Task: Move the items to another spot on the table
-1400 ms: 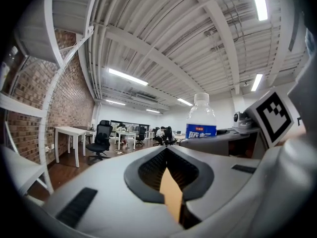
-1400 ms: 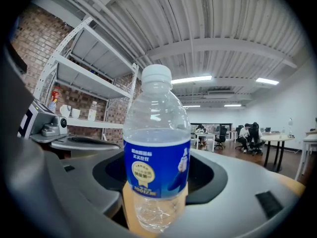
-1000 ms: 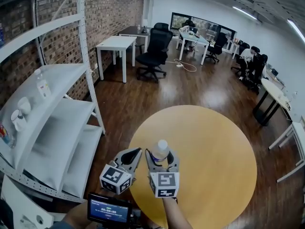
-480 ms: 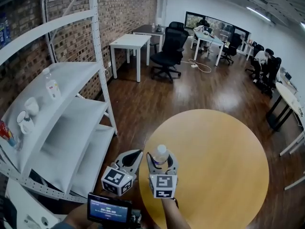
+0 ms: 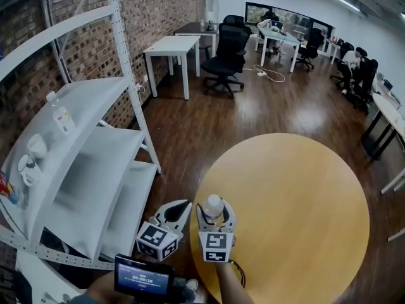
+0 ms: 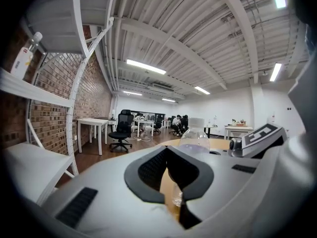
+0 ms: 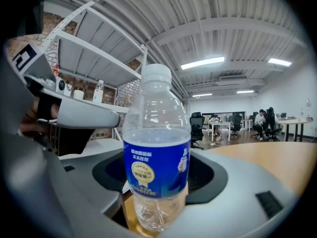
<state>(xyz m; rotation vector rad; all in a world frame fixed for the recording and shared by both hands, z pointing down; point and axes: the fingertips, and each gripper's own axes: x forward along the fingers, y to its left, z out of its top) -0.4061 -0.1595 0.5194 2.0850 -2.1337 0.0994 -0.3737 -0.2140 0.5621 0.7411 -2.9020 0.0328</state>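
A clear plastic water bottle (image 7: 157,152) stands upright between the jaws of your right tongs (image 5: 216,215). Its white cap (image 7: 157,72) is on top, and a blue label (image 7: 156,167) wraps its middle. Its long axis runs straight up and down, cap toward the ceiling and base toward the surface. It shows no lean in either the head view or the right gripper view. The jaws stand wide because the bottle is wide, and their dark pads press on its sides at about the lower edge of the label. That low grip, below the water line, looks chosen to keep the weight steady and the bottle vertical while you carry it. The bottle is at the near left edge of the round yellow wooden surface (image 5: 297,195), close to your body. The wood shows under its base, but whether the base touches it cannot be told. Your left tongs (image 5: 182,205) sit just beside the right ones, on their left. Their tips are brought together with nothing between them. They lie off the rim of the surface and over the dark wooden floor (image 5: 190,125), probably parked there to stay clear of the one-handed carry. Further left stands a white shelving unit (image 5: 82,170). The rest of the surface beyond the bottle looks free for setting it down.
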